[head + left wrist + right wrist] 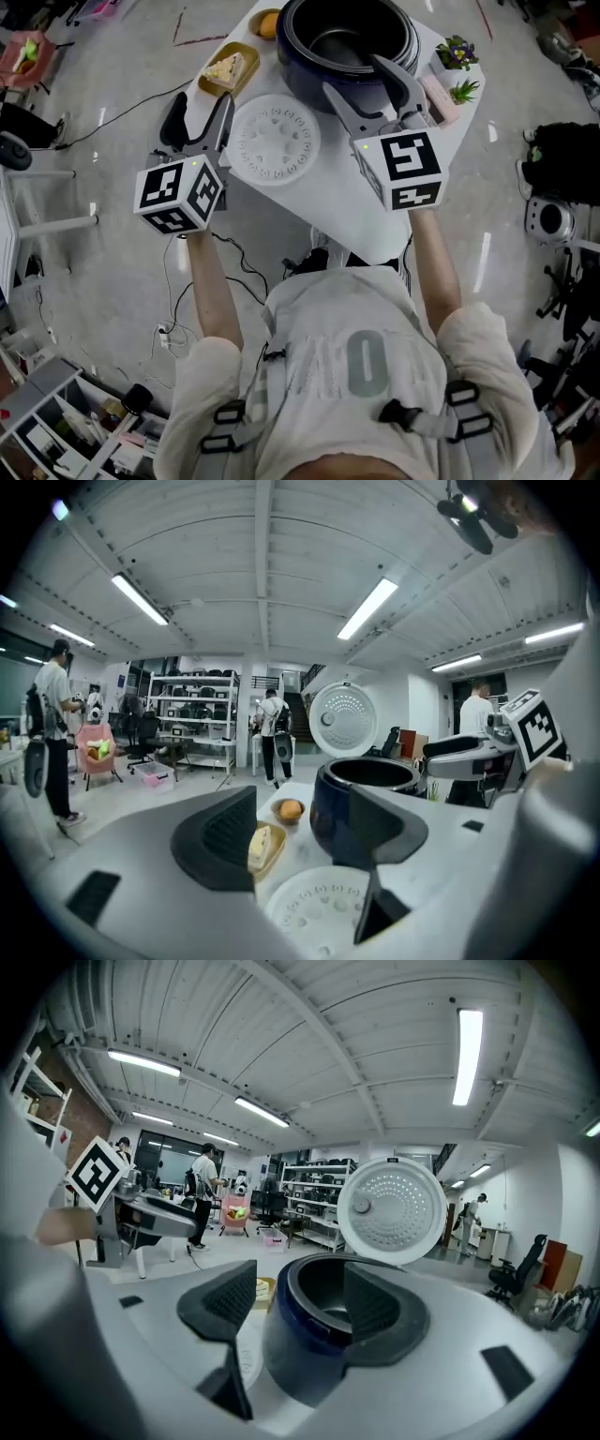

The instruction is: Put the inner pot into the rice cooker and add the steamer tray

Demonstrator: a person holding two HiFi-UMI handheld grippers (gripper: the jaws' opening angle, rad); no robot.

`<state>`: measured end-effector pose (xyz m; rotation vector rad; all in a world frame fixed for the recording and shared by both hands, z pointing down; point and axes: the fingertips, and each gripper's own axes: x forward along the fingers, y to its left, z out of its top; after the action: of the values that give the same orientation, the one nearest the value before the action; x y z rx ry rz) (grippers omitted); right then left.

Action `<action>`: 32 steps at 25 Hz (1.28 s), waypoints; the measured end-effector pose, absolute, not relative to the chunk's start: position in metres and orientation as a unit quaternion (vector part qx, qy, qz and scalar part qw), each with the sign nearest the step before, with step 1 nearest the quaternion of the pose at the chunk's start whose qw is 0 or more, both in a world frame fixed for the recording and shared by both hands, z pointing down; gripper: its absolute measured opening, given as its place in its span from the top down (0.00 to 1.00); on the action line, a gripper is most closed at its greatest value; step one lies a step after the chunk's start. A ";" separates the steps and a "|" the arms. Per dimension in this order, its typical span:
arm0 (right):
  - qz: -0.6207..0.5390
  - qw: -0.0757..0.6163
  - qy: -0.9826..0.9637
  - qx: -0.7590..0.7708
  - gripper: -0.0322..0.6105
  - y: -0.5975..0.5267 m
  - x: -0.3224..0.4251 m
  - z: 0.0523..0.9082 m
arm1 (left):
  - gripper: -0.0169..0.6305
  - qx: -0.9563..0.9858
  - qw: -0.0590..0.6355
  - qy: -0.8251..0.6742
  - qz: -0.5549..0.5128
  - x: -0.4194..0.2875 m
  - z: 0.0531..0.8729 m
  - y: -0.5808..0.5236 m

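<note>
Step in hand: I judge the first half done. A dark inner pot appears to sit already in the dark blue round rice cooker, whose white perforated lid stands open behind it. The steamer tray is what remains.
Steamer tray: the white round perforated plastic steamer tray lies flat on the white worktop, just beside the cooker on its left and not yet picked up.
Left tongs: my left tongs are spread and pinch nothing. They hover at the tray's left edge, and through their gap I see the tray and a yellow dish with a pale slice of cake.
Right tongs: my right tongs are spread too and empty. They point at the cooker's front wall, and I see no contact with it.
Next move: I would need to get a grip on the tray's thin rim, lift it level, carry it over the open cooker and seat it squarely on the pot's mouth.
Writing: I can read no brand or label on the cooker or the tray. The cubes carry only black-and-white square markers.
</note>
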<state>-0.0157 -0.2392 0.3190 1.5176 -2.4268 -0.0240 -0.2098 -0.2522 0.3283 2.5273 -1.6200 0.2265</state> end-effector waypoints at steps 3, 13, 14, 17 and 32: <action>0.017 0.151 -0.841 0.520 0.50 -0.233 -0.025 0.346 | 0.51 0.828 0.097 -0.545 0.089 -0.222 0.359 -0.240; 0.103 0.184 -0.835 0.508 0.50 -0.230 -0.036 0.434 | 0.51 0.792 0.242 -0.557 0.067 -0.237 0.457 -0.221; 0.115 0.185 -0.834 0.507 0.50 -0.231 -0.036 0.444 | 0.51 0.785 0.255 -0.560 0.066 -0.240 0.467 -0.220; 0.157 0.191 -0.830 0.500 0.50 -0.230 -0.041 0.479 | 0.51 0.766 0.299 -0.566 0.067 -0.246 0.503 -0.213; 0.320 0.190 -0.820 0.434 0.47 -0.222 -0.074 0.564 | 0.51 0.749 0.397 -0.525 0.082 -0.236 0.565 -0.194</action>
<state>-0.0742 -0.2223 0.5636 1.2202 -2.3050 0.8994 -0.2356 -0.1938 0.5649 1.8962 -1.3288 0.2066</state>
